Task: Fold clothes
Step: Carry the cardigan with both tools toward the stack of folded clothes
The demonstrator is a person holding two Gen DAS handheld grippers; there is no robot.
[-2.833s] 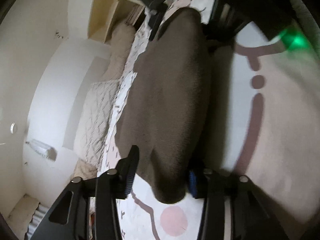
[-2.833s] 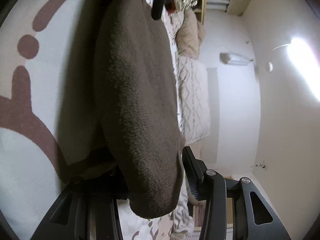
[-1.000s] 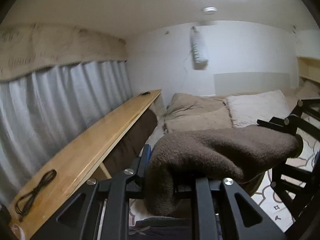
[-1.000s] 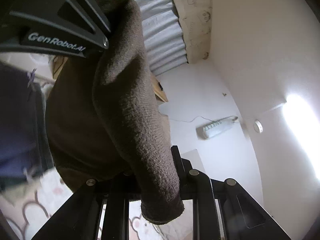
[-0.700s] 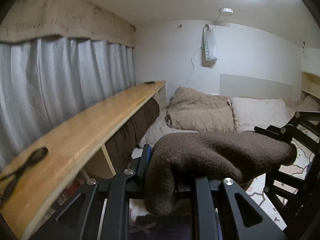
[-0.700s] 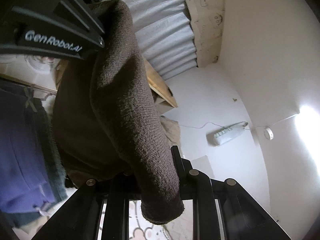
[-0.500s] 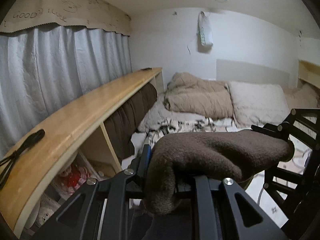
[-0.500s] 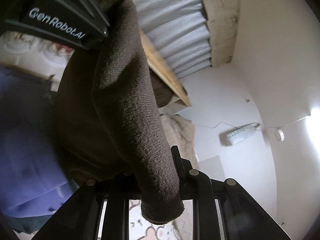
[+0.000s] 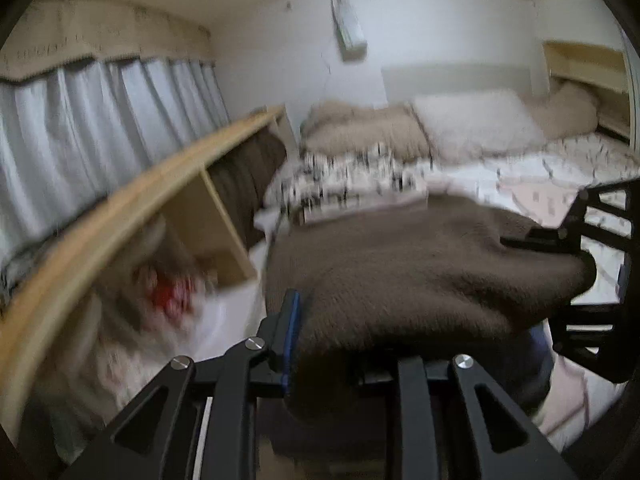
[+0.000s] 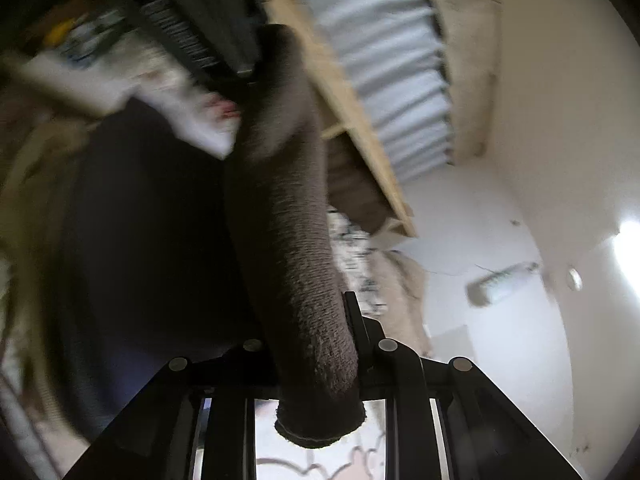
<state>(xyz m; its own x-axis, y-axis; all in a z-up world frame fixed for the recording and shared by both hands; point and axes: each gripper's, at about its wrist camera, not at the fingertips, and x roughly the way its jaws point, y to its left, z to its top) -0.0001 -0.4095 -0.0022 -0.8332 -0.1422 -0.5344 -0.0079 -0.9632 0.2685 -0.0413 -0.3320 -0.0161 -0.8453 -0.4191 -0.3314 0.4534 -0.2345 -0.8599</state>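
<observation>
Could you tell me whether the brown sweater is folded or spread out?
Folded: the brown sweater hangs bunched, doubled over, between both claws.

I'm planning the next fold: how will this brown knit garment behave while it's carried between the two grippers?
The brown knit garment is probably floppy: it droops over the left gripper and bulges between both grips. Its fuzzy knit likely resists slipping. The cuff hanging past the right gripper may swing.

A: What's around that long wooden shelf (image 9: 132, 204)?

B: Grey curtains (image 9: 92, 128) right behind it, something red (image 9: 168, 292) tucked underneath. Beige pillows (image 9: 476, 124) piled past its far end, power strip (image 9: 350, 32) hanging on the wall above those.
</observation>
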